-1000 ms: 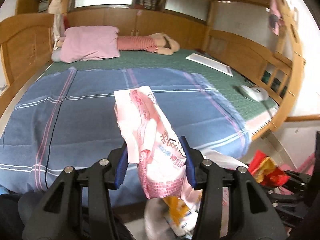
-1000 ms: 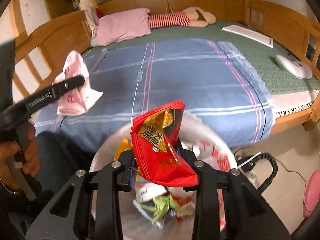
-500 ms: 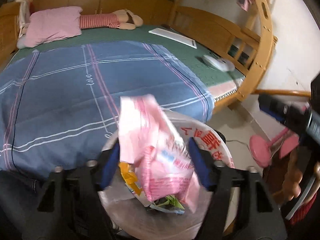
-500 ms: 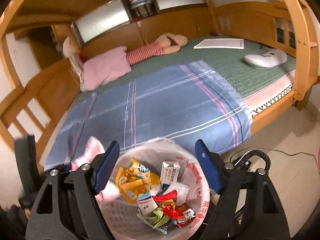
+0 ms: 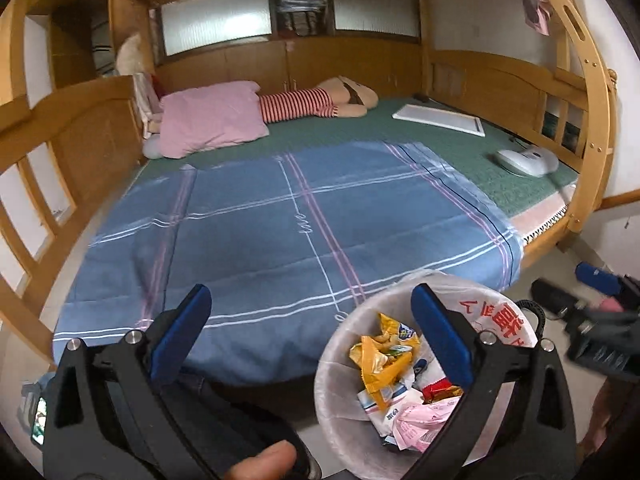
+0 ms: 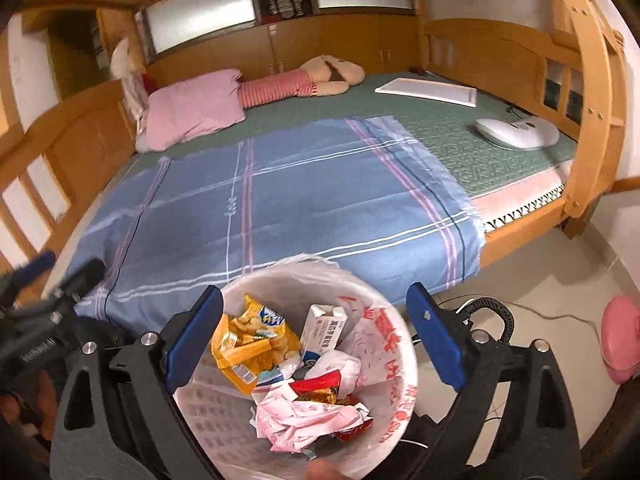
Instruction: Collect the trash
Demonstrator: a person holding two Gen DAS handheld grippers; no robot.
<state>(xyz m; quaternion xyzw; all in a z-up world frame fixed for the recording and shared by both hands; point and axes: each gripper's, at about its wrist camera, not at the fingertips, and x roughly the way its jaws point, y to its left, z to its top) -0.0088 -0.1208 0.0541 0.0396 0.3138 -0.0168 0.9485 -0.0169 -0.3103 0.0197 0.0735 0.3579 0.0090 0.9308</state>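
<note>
Now both empty. Left gripper (image 5: 308, 332) with its 2 blue fingers (image 5: 178, 334) spread wide apart, nothing between them; right gripper (image 6: 316, 334) likewise, fingers (image 6: 436, 336) wide apart, nothing held. Seen from the right wrist, hanging directly over the trash bin (image 6: 394, 360), 1 finger outside the rim at 9 o'clock, the other outside it at 3 o'clock. Seen from the left wrist, bin (image 5: 500, 316) off at 4 o'clock, right-side finger crossing above its rim.

Inside the lined bin: crumpled pink wrapper (image 6: 304, 420) on top toward 6 o'clock, red snack bag (image 6: 320, 386) partly under it, yellow snack packet (image 6: 244, 344) against the wall at 10 o'clock, small white carton (image 6: 326, 328) upright at 12 o'clock.

Bin rim at 12 o'clock close against the hanging edge of the blue plaid blanket (image 6: 280, 200) on the bed (image 6: 452, 136). Open tile floor (image 6: 540, 280) from 1 to 3 o'clock, crossed by a black cable (image 6: 500, 312), with a pink object (image 6: 620, 340) at the far 3 o'clock edge. Bed frame post (image 6: 588, 160) standing at 2 o'clock.
</note>
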